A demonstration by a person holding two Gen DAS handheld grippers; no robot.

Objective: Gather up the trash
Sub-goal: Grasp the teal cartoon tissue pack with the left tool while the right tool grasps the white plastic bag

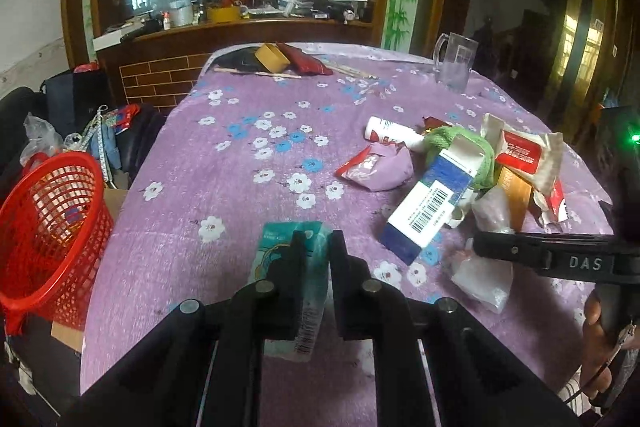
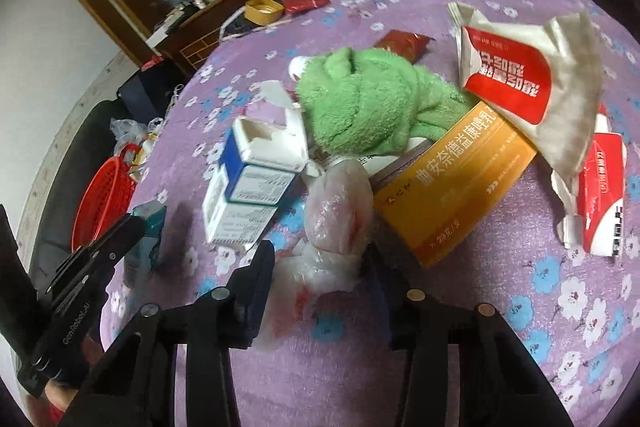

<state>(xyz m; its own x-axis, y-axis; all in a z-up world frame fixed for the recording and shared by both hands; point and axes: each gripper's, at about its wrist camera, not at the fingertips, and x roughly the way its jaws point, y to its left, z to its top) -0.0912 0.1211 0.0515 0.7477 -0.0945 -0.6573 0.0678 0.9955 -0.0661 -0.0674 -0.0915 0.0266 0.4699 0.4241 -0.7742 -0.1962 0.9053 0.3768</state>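
Note:
My left gripper (image 1: 318,243) is shut on a teal wrapper (image 1: 280,243) just above the purple flowered tablecloth (image 1: 224,187). A red mesh basket (image 1: 48,231) stands off the table's left edge. My right gripper (image 2: 320,255) is open around a crumpled clear plastic bag (image 2: 336,211), its fingers on either side. Behind the bag lies a trash pile: a blue-white carton (image 2: 248,183), a green cloth (image 2: 360,99), an orange box (image 2: 452,183), a red-white wrapper (image 2: 528,83). The pile also shows in the left wrist view (image 1: 460,179).
A clear plastic jug (image 1: 454,61) stands at the far right of the table. A yellow box (image 1: 272,57), a dark red packet (image 1: 306,61) and chopsticks lie at the far edge. Bags and clutter sit on the floor left of the table. A wooden counter stands behind.

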